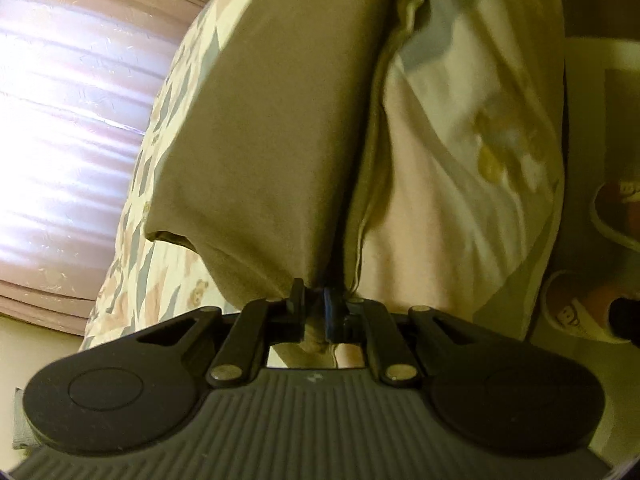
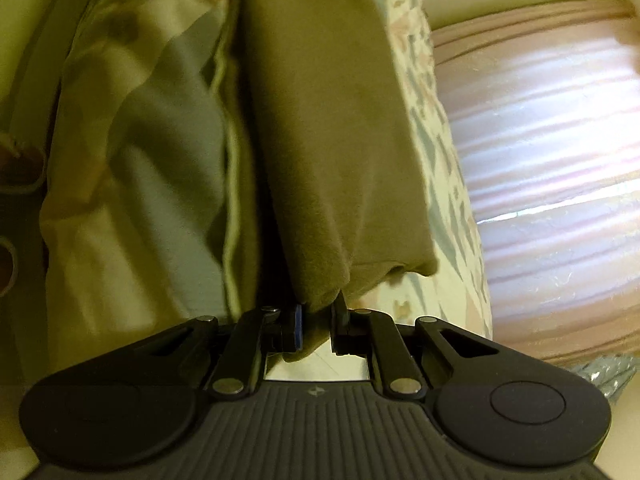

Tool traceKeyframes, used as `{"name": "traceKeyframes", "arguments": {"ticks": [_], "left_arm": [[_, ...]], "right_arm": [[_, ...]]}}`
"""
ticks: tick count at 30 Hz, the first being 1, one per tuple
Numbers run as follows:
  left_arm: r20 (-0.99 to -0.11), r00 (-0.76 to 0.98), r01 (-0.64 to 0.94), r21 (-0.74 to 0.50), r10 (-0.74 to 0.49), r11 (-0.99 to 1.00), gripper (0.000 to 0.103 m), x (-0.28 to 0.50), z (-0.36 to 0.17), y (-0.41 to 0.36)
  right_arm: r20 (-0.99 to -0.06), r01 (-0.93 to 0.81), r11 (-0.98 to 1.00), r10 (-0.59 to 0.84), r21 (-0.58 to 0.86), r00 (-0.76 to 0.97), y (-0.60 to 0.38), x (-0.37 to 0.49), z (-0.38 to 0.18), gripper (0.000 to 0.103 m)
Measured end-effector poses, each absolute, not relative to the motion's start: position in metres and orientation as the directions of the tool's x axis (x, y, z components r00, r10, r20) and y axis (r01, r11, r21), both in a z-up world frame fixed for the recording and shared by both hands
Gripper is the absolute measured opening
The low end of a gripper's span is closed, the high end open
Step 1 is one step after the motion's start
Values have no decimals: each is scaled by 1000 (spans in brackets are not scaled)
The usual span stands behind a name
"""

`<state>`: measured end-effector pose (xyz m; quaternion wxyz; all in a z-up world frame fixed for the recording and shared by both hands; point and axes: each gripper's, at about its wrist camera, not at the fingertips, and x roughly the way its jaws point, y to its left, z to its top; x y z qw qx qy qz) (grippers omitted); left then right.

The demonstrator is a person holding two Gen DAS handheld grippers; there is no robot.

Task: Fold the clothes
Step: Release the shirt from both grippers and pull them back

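Observation:
An olive-brown garment (image 1: 280, 120) lies stretched along a bed, with a hemmed edge running down beside it. In the left wrist view its near corner gathers into my left gripper (image 1: 316, 306), whose pads are shut on the cloth. In the right wrist view the same garment (image 2: 328, 140) narrows to another corner that sits bunched between the pads of my right gripper (image 2: 318, 314). The pads stand slightly apart with the cloth filling the gap and touching both. Each corner hangs taut from its gripper.
A bedspread (image 1: 460, 128) in cream, pink and grey with a bear print lies under the garment. A shiny pink ribbed surface (image 1: 72, 120) (image 2: 552, 152) runs along the bed's far side. A pair of slippers (image 1: 580, 308) stands on the floor at the right.

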<state>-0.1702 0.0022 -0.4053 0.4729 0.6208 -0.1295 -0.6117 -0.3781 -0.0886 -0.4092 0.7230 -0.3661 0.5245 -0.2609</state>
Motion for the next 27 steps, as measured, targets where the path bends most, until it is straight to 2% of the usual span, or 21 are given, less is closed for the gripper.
{"name": "traceKeyframes", "arguments": {"ticks": [2, 3, 4, 5, 6, 7, 10, 14, 16, 18, 20, 22, 23, 25, 27], "left_arm": [[-642, 223, 402, 746, -733, -531, 8, -172, -406, 4], [-650, 220, 414, 737, -727, -534, 10, -171, -400, 5], [-662, 214, 430, 724, -718, -539, 13, -167, -392, 6], [-675, 212, 442, 711, -706, -547, 14, -162, -383, 9], [-694, 217, 459, 693, -687, -556, 15, -156, -373, 12], [-715, 225, 489, 671, -662, -558, 15, -148, -361, 13], [-754, 214, 657, 582, -622, -479, 15, -126, -310, -6], [-701, 155, 871, 430, -696, -239, 14, -116, -256, -92], [-666, 112, 936, 320, -737, -147, 13, -112, -250, -139], [-644, 95, 968, 236, -759, -80, 10, -105, -256, -179], [-643, 99, 984, 179, -760, -23, 9, -94, -271, -223], [-686, 136, 984, 178, -715, 16, 8, -85, -300, -232], [-704, 154, 981, 190, -694, 24, 8, -80, -318, -230], [-730, 176, 976, 216, -661, 22, 8, -73, -351, -234], [-718, 172, 974, 225, -674, 10, 7, -68, -364, -224]], "right_arm": [[-556, -43, 573, -772, -819, 308, -85, -374, -415, 23], [-559, -51, 573, -770, -818, 308, -84, -374, -413, 30], [-572, -46, 590, -758, -806, 315, -82, -377, -406, 42], [-582, -29, 607, -746, -794, 323, -80, -384, -396, 49], [-605, 11, 642, -728, -766, 321, -80, -390, -382, 65], [-628, 51, 675, -709, -736, 320, -81, -397, -368, 71], [-683, 317, 742, -669, -591, 294, -109, -406, -315, 67], [-663, 672, 673, -659, -310, 355, -164, -399, -268, 56], [-653, 758, 633, -642, -157, 401, -200, -378, -268, 37], [-642, 804, 593, -635, -48, 430, -239, -359, -274, 30], [-650, 836, 548, -634, 4, 419, -276, -335, -292, 29], [-681, 864, 502, -617, 46, 394, -302, -327, -314, 29], [-718, 884, 466, -601, 42, 351, -317, -324, -333, 29], [-774, 900, 436, -564, 15, 286, -321, -331, -366, 17], [-767, 889, 457, -576, -16, 282, -320, -330, -375, 16]]}}
